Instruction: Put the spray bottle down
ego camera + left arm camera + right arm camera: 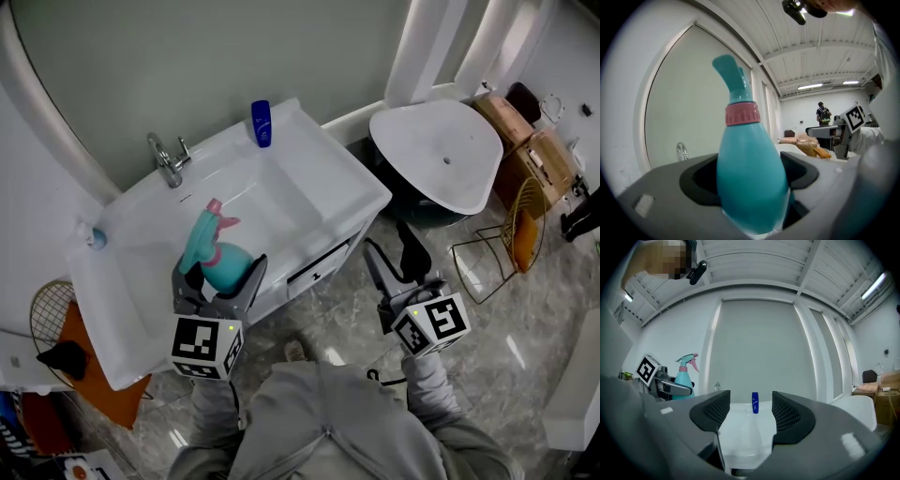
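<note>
A teal spray bottle (214,251) with a pink collar and trigger stands upright between the jaws of my left gripper (222,281), held over the front part of the white sink (309,178). In the left gripper view the spray bottle (750,178) fills the gap between the jaws, which press its sides. My right gripper (392,262) hangs open and empty over the floor, right of the sink. The right gripper view shows the spray bottle (684,375) at the left and nothing between the right gripper (750,414) jaws.
A blue bottle (262,123) stands at the sink's back edge, with a chrome tap (167,160) to its left. A white toilet (441,155) is to the right, beside cardboard boxes (525,141) and a wire rack (511,234). A wire basket (49,314) sits at the left.
</note>
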Demonstrator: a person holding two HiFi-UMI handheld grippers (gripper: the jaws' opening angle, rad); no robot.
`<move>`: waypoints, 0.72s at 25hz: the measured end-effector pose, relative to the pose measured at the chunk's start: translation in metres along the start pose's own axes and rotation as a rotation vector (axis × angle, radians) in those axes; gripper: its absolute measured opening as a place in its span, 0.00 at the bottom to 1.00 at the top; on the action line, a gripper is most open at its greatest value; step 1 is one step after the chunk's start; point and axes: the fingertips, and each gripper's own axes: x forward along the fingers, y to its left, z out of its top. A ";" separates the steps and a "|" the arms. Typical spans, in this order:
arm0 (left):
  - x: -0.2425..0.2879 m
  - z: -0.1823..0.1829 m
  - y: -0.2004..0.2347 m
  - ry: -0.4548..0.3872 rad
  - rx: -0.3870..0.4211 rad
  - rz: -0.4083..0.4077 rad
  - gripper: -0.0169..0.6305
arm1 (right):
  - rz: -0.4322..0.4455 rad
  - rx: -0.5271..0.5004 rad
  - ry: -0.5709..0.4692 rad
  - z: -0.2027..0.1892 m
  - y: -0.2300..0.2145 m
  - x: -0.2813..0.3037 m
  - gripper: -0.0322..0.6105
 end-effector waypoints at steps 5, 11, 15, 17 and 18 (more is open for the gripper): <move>0.019 -0.008 0.029 0.010 -0.009 -0.024 0.68 | -0.004 -0.024 0.013 -0.003 0.010 0.034 0.46; 0.043 -0.013 0.054 0.007 -0.025 -0.035 0.68 | -0.011 -0.041 0.031 -0.005 0.013 0.068 0.46; 0.061 -0.016 0.065 0.008 -0.026 -0.040 0.68 | -0.010 -0.047 0.040 -0.006 0.012 0.085 0.46; 0.074 -0.019 0.069 0.016 -0.024 -0.039 0.68 | -0.006 -0.046 0.044 -0.008 0.010 0.094 0.46; 0.080 -0.021 0.071 0.019 -0.023 -0.037 0.68 | -0.003 -0.045 0.046 -0.010 0.008 0.098 0.46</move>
